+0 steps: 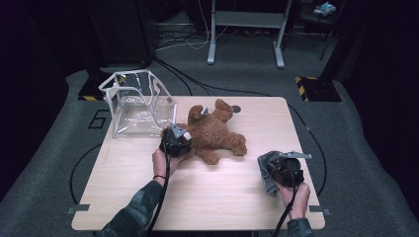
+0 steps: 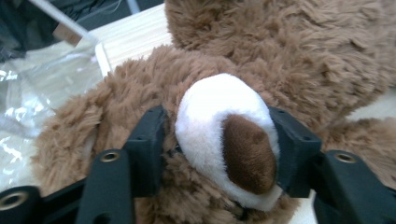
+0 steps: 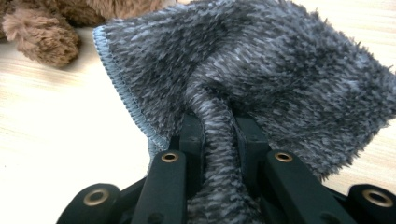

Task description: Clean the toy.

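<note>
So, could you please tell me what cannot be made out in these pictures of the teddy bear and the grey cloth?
- High view: the left hand-held gripper has its jaws hidden by its own body.
- Left gripper view: the teddy bear is cut off by the edges; its face is out of frame.
- High view: the grey cloth is mostly covered by the right hand-held gripper.
- Right gripper view: the cloth's full size is cut off.

Bear (image 1: 212, 133) is lying across table (image 1: 207, 197) centre, blocking the straight path btwn the two hands. Clear bag (image 1: 136, 101) is sitting at far-left corner, just beside bear, so hardly any gap is showing there. Left gripper (image 1: 177, 140) is crowding bear's near-left side. Right gripper (image 1: 285, 168) w/ grey cloth (image 1: 268, 173) is taking up the near-right edge. Near-centre strip and far-right corner are lying open for passing.
</note>
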A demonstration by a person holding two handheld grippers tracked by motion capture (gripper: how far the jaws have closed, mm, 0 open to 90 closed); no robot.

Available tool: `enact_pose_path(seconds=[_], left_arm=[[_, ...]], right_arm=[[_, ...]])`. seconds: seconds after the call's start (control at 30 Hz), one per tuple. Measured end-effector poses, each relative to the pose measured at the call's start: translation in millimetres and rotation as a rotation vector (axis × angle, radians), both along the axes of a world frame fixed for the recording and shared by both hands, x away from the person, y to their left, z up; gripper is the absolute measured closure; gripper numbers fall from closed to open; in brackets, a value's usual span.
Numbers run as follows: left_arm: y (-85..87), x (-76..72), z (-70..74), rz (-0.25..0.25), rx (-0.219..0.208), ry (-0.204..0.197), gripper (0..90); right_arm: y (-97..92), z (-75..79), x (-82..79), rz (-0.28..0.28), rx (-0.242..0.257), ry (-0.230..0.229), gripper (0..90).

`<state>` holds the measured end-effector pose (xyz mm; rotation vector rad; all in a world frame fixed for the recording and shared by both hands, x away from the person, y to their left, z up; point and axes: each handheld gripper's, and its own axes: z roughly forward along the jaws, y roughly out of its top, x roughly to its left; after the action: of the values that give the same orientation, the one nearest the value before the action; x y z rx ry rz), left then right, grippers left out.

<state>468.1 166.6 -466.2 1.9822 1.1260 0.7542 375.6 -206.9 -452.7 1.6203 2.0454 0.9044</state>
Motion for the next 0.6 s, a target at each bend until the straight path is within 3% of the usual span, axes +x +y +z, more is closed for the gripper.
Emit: enact_pose_path(seconds=[0.17, 0.3, 0.47, 0.6], left_arm=[[2.7, -5.1, -0.6, -0.083, -0.035, -0.029, 50.7], [1.5, -9.6, 2.2, -0.118, -0.063, -0.045, 51.8], [-1.9, -14.4, 5.5, -0.178, -0.124, -0.033, 52.2], [-5.2, -18.7, 9.6, -0.226, -0.15, -0.023, 52.3]], right_arm=[[1.5, 2.3, 0.8, 0.002, 0.002, -0.009, 76.6], [3.7, 6.1, 1.9, 0.007, -0.002, -0.012, 76.6], [8.2, 18.1, 5.6, 0.021, -0.016, -0.033, 76.7], [17.0, 31.1, 10.9, 0.043, -0.019, -0.055, 76.8]])
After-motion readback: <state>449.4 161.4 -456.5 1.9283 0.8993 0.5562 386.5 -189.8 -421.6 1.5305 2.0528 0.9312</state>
